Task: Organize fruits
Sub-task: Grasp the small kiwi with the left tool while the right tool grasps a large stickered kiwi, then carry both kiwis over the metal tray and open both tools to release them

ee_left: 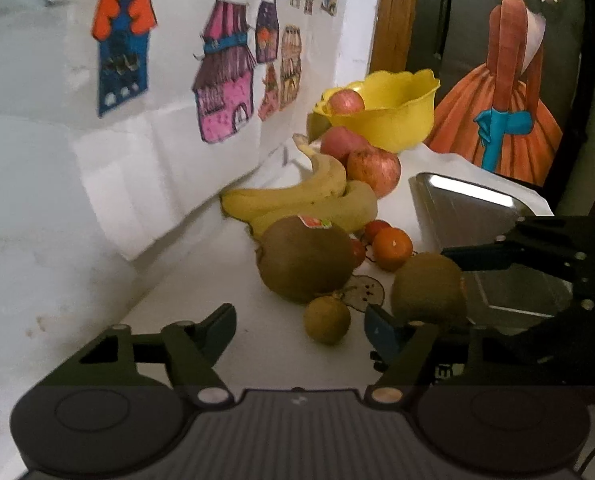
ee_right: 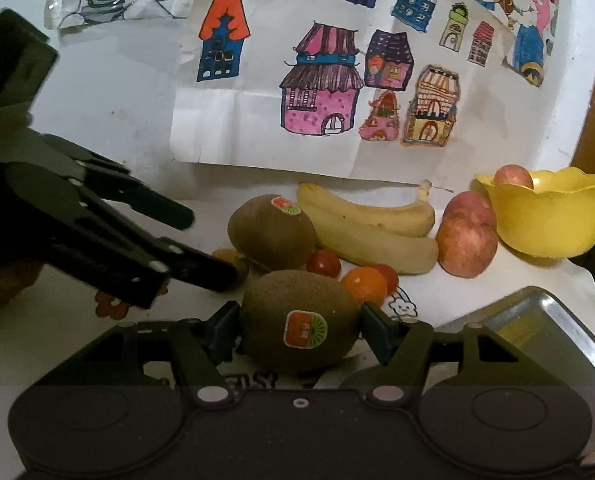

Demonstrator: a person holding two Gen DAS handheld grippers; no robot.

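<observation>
My right gripper (ee_right: 300, 334) is shut on a brown kiwi (ee_right: 299, 320) with a red-green sticker, its blue pads pressing both sides just above the white tabletop. One of its fingers (ee_left: 481, 258) shows beside that kiwi (ee_left: 427, 288) in the left wrist view. My left gripper (ee_left: 299, 330) stands open around a small brown round fruit (ee_left: 327, 320). A second stickered kiwi (ee_left: 305, 258) lies just beyond it. Further back are two bananas (ee_right: 369, 224), two red apples (ee_right: 467, 236), an orange (ee_right: 363, 286) and cherry tomatoes (ee_right: 323, 262).
A yellow bowl (ee_right: 545, 216) holding one apple (ee_right: 513, 176) stands at the back right. A shiny metal tray (ee_right: 537, 324) lies at the near right. Paper drawings of houses (ee_right: 321, 92) hang on the wall behind the fruit. A framed painting (ee_left: 509, 80) stands beyond the bowl.
</observation>
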